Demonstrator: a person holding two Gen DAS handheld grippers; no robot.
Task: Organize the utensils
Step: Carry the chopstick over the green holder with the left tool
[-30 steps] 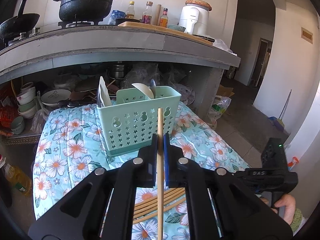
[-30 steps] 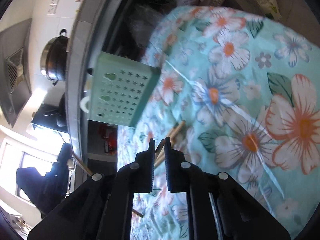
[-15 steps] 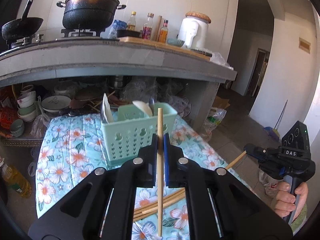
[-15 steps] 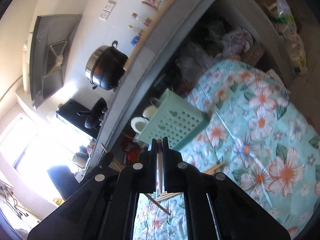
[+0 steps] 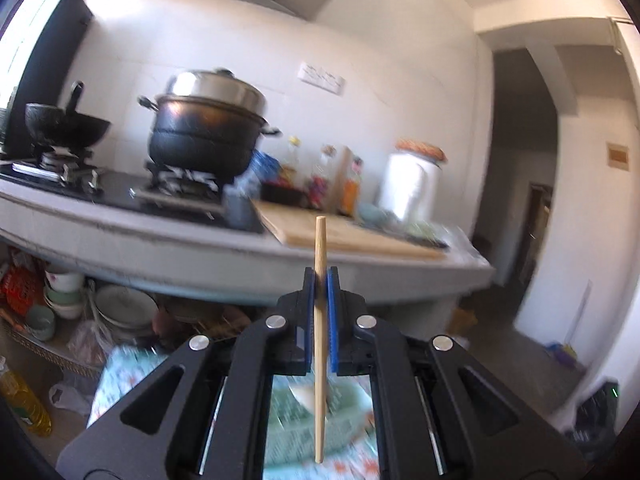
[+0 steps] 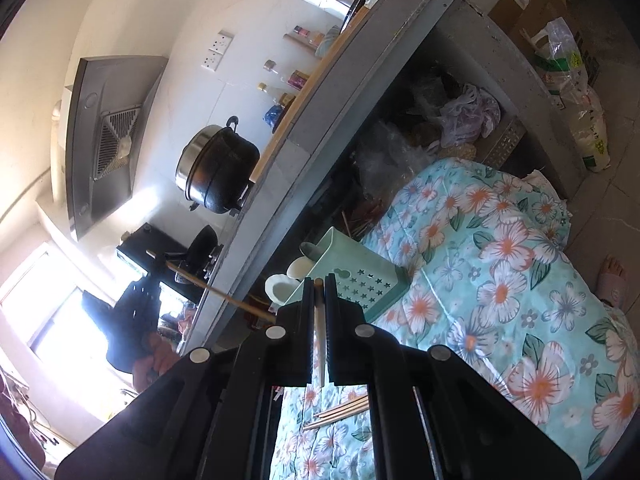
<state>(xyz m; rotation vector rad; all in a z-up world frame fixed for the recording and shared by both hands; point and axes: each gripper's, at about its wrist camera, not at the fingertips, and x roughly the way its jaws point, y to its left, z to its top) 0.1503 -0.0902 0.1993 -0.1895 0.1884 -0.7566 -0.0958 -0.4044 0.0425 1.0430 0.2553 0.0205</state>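
In the left wrist view my left gripper [image 5: 320, 280] is shut on a wooden chopstick [image 5: 319, 248] held upright, well above the mint green utensil basket [image 5: 348, 420], which shows blurred between the arms. In the right wrist view my right gripper [image 6: 319, 285] is shut on a second chopstick [image 6: 320, 344], just in front of the basket [image 6: 360, 284], which holds white spoons [image 6: 280, 286]. Several loose chopsticks [image 6: 340, 410] lie on the floral cloth [image 6: 500, 280]. My left gripper [image 6: 132, 308] appears at the left with its chopstick [image 6: 216, 290] slanting toward the basket.
A grey counter [image 5: 160, 248] carries a black pot [image 5: 204, 136], a wok [image 5: 64, 128], bottles [image 5: 320, 176], a white cooker [image 5: 412, 180] and a cutting board [image 5: 352, 236]. Dishes [image 5: 120, 304] sit on the shelf beneath. Bags [image 6: 576, 92] and a person's foot [image 6: 612, 280] are on the floor.
Both grippers have risen. The right one lifted a chopstick off the cloth. The left view swung up from the basket to the stove counter, its chopstick still gripped.
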